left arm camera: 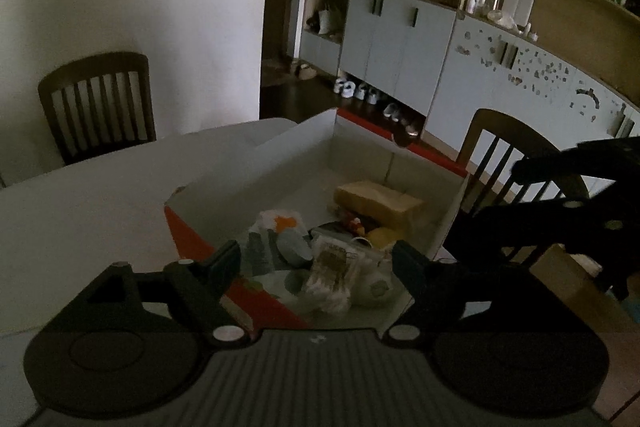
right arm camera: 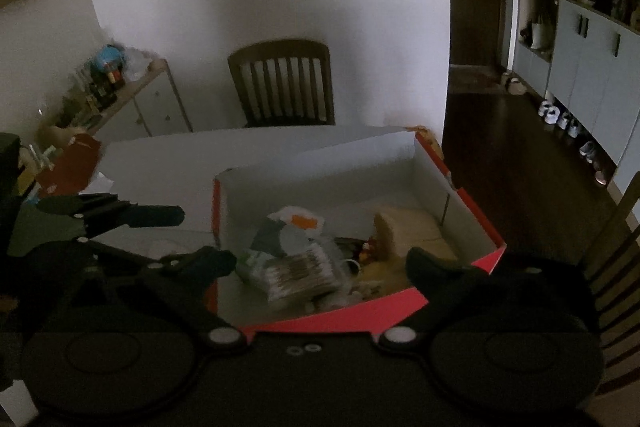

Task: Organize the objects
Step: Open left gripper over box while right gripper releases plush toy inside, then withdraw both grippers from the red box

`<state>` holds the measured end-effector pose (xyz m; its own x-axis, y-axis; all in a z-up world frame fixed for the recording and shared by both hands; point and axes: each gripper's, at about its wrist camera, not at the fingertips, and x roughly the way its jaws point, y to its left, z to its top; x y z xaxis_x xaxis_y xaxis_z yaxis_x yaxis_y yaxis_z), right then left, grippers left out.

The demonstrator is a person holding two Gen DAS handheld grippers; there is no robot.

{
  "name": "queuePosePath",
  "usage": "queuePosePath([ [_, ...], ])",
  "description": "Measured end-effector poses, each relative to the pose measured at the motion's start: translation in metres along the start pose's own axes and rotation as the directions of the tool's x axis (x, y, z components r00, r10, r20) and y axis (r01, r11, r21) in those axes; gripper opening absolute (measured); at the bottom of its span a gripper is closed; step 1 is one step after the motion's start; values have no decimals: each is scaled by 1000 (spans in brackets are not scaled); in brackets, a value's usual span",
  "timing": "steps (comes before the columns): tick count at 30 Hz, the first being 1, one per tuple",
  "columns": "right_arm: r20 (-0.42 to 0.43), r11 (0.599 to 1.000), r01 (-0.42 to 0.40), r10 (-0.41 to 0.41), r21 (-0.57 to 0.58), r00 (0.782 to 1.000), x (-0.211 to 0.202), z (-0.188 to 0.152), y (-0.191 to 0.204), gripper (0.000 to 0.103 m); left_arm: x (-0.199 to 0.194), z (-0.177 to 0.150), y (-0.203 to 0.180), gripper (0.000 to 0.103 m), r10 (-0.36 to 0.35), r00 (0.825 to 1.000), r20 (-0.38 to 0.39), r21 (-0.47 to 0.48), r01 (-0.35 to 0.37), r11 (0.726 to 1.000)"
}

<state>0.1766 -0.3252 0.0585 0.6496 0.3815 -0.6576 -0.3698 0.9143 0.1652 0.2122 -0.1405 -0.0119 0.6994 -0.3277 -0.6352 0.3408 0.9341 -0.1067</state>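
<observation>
Two grippers, left (left arm camera: 316,259) and right (right arm camera: 320,261), hover released over the red box (right arm camera: 328,321); best descend slowly onto the cotton-swab pack (right arm camera: 294,273).

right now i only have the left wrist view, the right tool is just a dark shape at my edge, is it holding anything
Observer: No. The right tool is open with nothing between its fingers, and it points into the red box.
Operator: ok, anything on the table left of the box that i cant see
Observer: Yes, a red packet sits by the left edge of the table, apart from the box.
Operator: whats past that
Observer: A low cabinet against the wall, cluttered on top, with a blue globe among the things.
</observation>
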Motion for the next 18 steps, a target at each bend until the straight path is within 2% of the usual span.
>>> queuePosePath([
  [3,22,1000,-1,1,-2,1000,-10,-5,5,102,-8,-2,3,91,-3,1000,15,-10,3,1000],
  [6,36,1000,-1,1,0,999,-18,-10,10,102,-15,-3,5,103,-3,999,35,-17,3,1000],
  [18,61,1000,2,-4,26,998,-42,-30,16,102,-42,-13,-3,103,3,997,79,2,-3,1000],
])
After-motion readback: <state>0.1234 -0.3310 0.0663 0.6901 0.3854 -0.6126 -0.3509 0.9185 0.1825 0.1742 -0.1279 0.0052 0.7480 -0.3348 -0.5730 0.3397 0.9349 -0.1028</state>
